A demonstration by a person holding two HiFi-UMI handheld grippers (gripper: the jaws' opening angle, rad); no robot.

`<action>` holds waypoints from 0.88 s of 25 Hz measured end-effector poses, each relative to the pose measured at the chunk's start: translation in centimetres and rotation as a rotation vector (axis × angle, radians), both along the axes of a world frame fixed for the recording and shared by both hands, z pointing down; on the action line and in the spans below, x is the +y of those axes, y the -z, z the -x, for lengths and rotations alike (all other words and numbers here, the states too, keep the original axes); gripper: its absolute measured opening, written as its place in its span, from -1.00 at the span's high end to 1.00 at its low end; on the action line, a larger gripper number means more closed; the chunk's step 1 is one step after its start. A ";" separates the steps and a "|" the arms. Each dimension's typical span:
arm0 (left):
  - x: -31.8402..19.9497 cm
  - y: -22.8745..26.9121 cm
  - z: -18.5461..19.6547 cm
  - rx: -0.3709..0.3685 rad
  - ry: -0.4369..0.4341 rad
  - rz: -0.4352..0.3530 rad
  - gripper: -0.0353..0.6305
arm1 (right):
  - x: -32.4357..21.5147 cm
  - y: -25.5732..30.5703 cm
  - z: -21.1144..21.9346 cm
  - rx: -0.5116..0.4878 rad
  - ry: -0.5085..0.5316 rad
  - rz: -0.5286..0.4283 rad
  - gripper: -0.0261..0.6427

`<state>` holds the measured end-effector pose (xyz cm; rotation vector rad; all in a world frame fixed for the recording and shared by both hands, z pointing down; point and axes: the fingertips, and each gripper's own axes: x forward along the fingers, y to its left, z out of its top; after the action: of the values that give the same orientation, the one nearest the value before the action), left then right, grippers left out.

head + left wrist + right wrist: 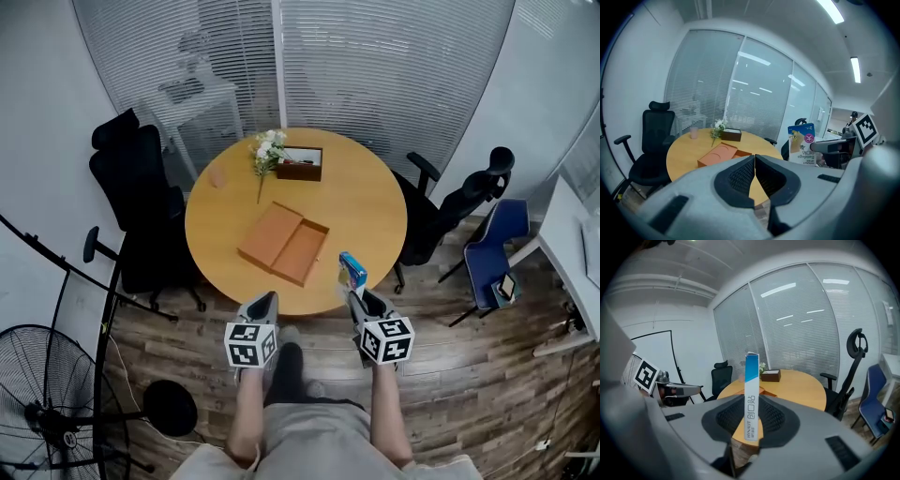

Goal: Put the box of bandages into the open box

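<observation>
My right gripper (356, 296) was clamped on the flat faces of the slim blue-and-white cardboard bandage box (352, 272), which stood upright at the 5 o'clock rim of the round wooden table (375, 202). My left gripper (265, 302) had its ribbed black pads pressed together with nothing between them, just off the 6 o'clock rim. The flat orange open box (283, 242) lay near the table's centre, its two halves side by side and bare tabletop all around. A black office chair (141, 187) crowded 9 o'clock.
</observation>
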<state>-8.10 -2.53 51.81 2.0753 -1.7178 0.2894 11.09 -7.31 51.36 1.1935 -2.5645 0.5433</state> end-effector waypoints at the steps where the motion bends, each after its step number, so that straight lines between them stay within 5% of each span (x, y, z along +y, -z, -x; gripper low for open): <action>1: -0.5 0.1 0.0 0.000 -0.002 -0.002 0.86 | -0.4 0.0 0.1 -0.001 0.000 -0.001 0.67; 22: -12.9 -0.8 4.3 0.022 -0.020 0.009 0.86 | -11.5 -1.5 5.2 0.021 0.007 0.043 0.67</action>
<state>-12.40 -15.44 52.62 2.0826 -1.6804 0.2785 5.92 -18.83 52.81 1.1698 -2.5259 0.5781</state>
